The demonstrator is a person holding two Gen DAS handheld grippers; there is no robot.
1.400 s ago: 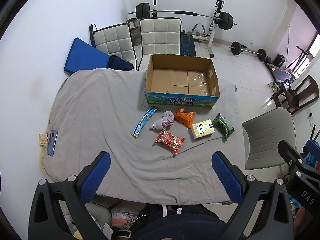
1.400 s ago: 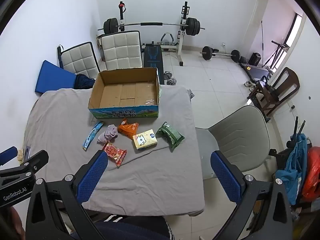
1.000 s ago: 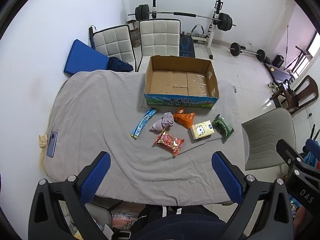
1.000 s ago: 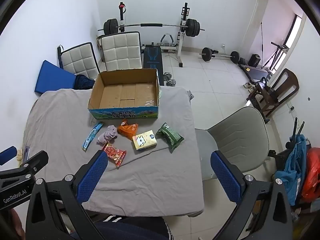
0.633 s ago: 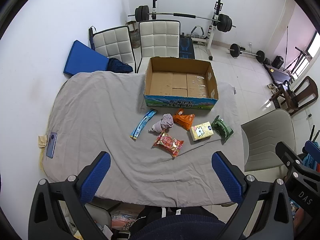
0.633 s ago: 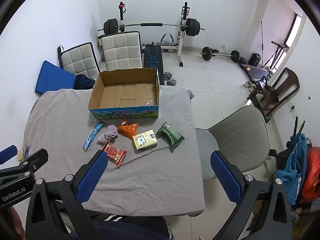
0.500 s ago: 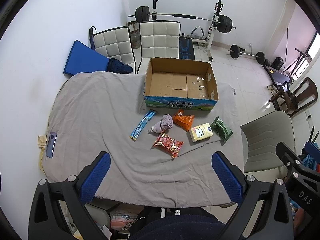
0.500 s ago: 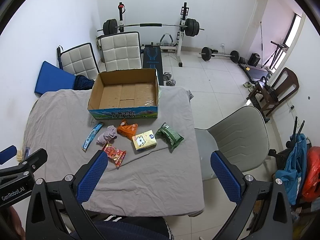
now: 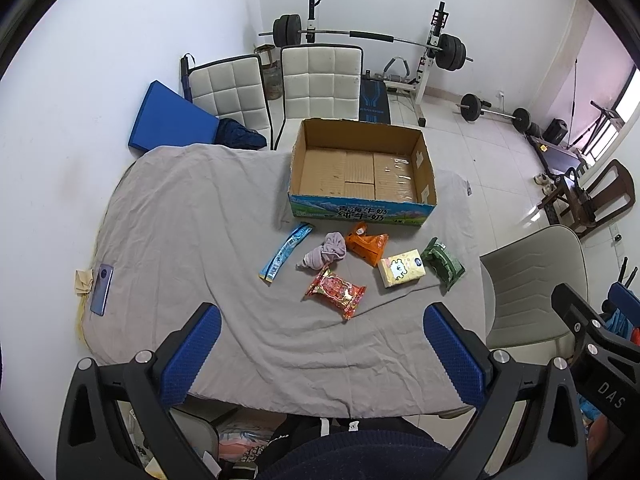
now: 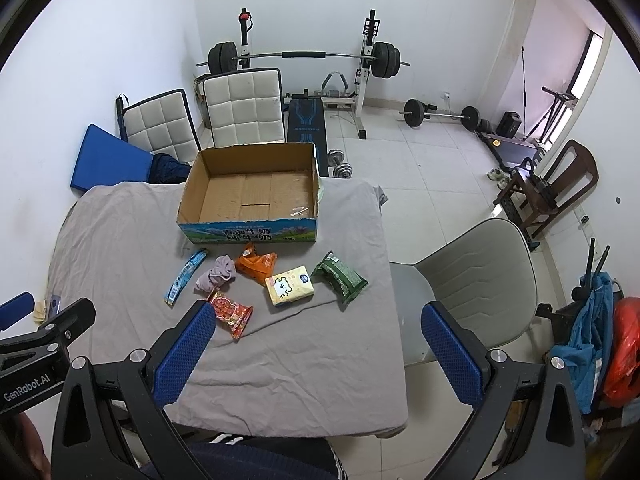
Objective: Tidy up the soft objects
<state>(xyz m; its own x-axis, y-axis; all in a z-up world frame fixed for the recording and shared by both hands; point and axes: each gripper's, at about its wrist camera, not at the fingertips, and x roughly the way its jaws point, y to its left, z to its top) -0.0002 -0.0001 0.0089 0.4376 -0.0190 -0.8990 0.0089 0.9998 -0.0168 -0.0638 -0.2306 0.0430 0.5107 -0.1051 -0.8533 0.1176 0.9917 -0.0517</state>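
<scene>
An empty cardboard box (image 9: 362,172) (image 10: 252,192) stands at the far side of a table under a grey cloth (image 9: 180,216) (image 10: 120,240). In front of it lie a blue stick packet (image 9: 285,250) (image 10: 185,276), a purple cloth (image 9: 326,251) (image 10: 216,274), an orange pouch (image 9: 367,242) (image 10: 257,266), a red snack bag (image 9: 336,290) (image 10: 230,312), a yellow tissue pack (image 9: 401,268) (image 10: 289,285) and a green packet (image 9: 443,264) (image 10: 340,276). My left gripper (image 9: 322,352) and right gripper (image 10: 316,352) are open, empty and held high above the near table edge.
A phone (image 9: 101,289) lies at the table's left edge. A grey chair (image 9: 536,280) (image 10: 468,280) stands right of the table. Two white chairs (image 9: 320,80) and a blue mat (image 9: 170,122) are behind it. Weight equipment (image 10: 304,56) fills the back of the room.
Both views have drifted slightly back and up, so the objects sit a little lower and farther. Nothing on the table has moved. Both grippers stay open.
</scene>
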